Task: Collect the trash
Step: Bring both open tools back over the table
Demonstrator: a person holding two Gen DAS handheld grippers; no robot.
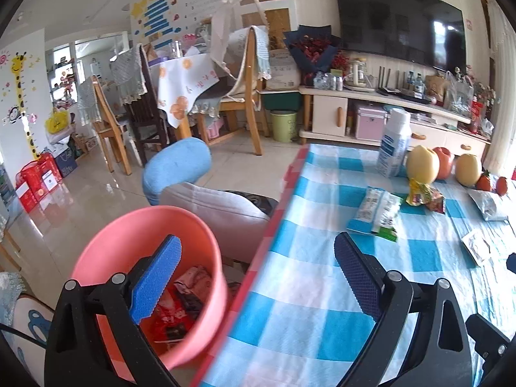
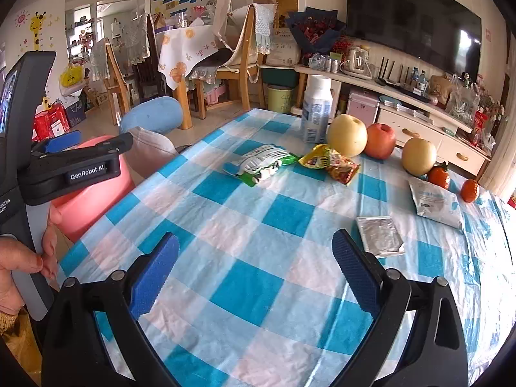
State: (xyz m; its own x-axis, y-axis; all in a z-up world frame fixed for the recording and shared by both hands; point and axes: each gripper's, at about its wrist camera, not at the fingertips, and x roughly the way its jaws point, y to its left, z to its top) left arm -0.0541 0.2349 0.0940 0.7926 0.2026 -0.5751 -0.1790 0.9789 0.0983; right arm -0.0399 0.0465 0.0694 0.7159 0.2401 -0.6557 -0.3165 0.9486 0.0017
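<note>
The left gripper (image 1: 258, 277) hangs wide apart and empty over the left edge of the table (image 1: 290, 306), one pad above the pink bin (image 1: 106, 251) and the other above the blue-and-white checked cloth. Only the left wrist view looks down into that bin, which stands just beside the table edge: crumpled red and pinkish wrappers (image 1: 183, 303) lie at its bottom. The right wrist view shows the bin (image 2: 93, 187) only from the side, partly behind the left gripper's body, which a hand (image 2: 19, 267) grips at the near left.

The right gripper (image 2: 256, 274) is likewise spread wide and holds nothing, over bare cloth near the front of the table (image 2: 225, 225). Just beyond its right finger lies a flat silver foil packet (image 2: 380, 235), clear here but only a sliver at the right border of the left wrist view. Farther right sits a grey-white pouch (image 2: 435, 203). Toward the middle lie a green-and-white snack bag (image 2: 261, 164) and, just beside it, a crumpled yellow-and-red wrapper (image 2: 332, 163).

Behind these stand two yellow pears (image 2: 346, 135), a red apple (image 2: 380, 140), two small oranges (image 2: 440, 175) and a white bottle (image 2: 316, 109). Beyond the table are a TV cabinet (image 2: 419, 119) and wooden chairs (image 2: 238, 61).
</note>
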